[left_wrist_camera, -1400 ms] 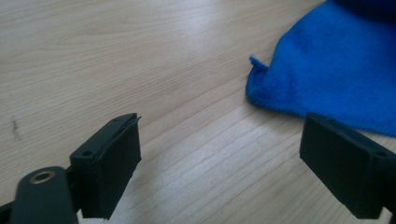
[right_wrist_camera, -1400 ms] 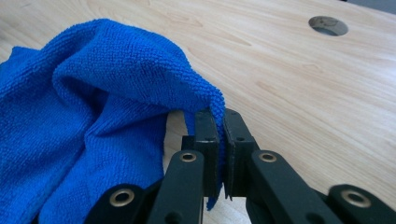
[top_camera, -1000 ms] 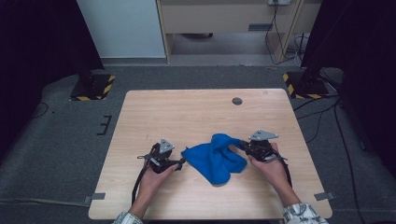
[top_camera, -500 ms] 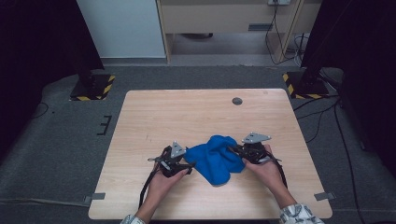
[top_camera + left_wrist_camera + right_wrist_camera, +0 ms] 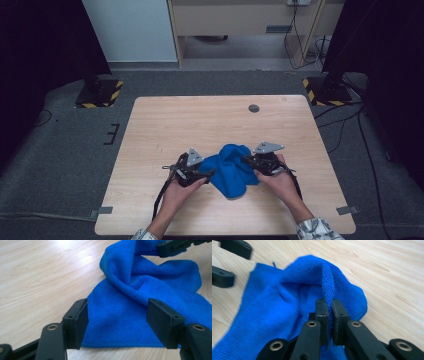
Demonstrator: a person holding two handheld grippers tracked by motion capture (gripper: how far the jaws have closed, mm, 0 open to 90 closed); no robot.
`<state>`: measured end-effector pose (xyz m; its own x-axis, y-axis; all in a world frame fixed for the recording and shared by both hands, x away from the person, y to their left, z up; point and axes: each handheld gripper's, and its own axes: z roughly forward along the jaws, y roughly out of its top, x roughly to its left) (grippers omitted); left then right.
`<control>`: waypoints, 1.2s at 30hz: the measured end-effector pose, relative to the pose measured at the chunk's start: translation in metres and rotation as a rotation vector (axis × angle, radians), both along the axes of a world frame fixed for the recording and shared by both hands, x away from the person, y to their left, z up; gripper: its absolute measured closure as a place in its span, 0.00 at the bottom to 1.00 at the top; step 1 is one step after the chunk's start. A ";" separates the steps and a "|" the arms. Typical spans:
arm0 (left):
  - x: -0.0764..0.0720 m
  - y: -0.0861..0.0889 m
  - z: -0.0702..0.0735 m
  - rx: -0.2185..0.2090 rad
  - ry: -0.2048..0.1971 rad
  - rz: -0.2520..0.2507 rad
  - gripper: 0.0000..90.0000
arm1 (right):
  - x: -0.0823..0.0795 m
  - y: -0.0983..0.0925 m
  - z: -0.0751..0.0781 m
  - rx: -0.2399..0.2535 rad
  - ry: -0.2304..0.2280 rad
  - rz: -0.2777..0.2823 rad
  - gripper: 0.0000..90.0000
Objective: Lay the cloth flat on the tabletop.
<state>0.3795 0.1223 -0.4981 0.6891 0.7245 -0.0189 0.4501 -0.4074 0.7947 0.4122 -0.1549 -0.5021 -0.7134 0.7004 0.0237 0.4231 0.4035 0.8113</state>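
My right hand-held gripper has the blue microfiber cloth's fold pinched, left hand-held gripper closing but gaping around its near edge, so folding's barely started.

A lab: bare wooden table, hazard-taped stands, cables.

Bright blue cloth, pale wood-grain table, black grippers, yellow-black striped stand bases.

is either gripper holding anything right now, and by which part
The right gripper is shut on a raised fold of the blue microfibre cloth. The left gripper is open, its jaws astride the cloth's flat edge, gripping nothing.
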 end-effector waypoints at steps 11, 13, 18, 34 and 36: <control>0.024 -0.009 0.006 -0.016 -0.003 0.003 0.33 | -0.007 0.025 0.015 0.031 -0.023 0.076 0.95; 0.031 -0.014 0.007 -0.007 -0.005 -0.002 0.33 | -0.007 0.025 0.016 0.035 -0.023 0.081 0.95; 0.044 -0.027 0.008 -0.008 0.008 -0.025 0.33 | -0.007 0.025 0.017 0.043 -0.018 0.086 0.94; 0.047 -0.025 0.015 0.006 0.043 -0.010 0.97 | -0.012 0.013 0.017 0.045 -0.013 0.033 0.54; 0.043 -0.015 0.012 -0.023 0.061 0.009 0.96 | -0.014 0.009 0.016 0.037 -0.022 0.018 0.50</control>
<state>0.4228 0.1069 -0.4858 0.6797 0.7294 -0.0772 0.5016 -0.3855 0.7745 0.3981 -0.1463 -0.4859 -0.7265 0.6863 0.0338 0.3981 0.3803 0.8348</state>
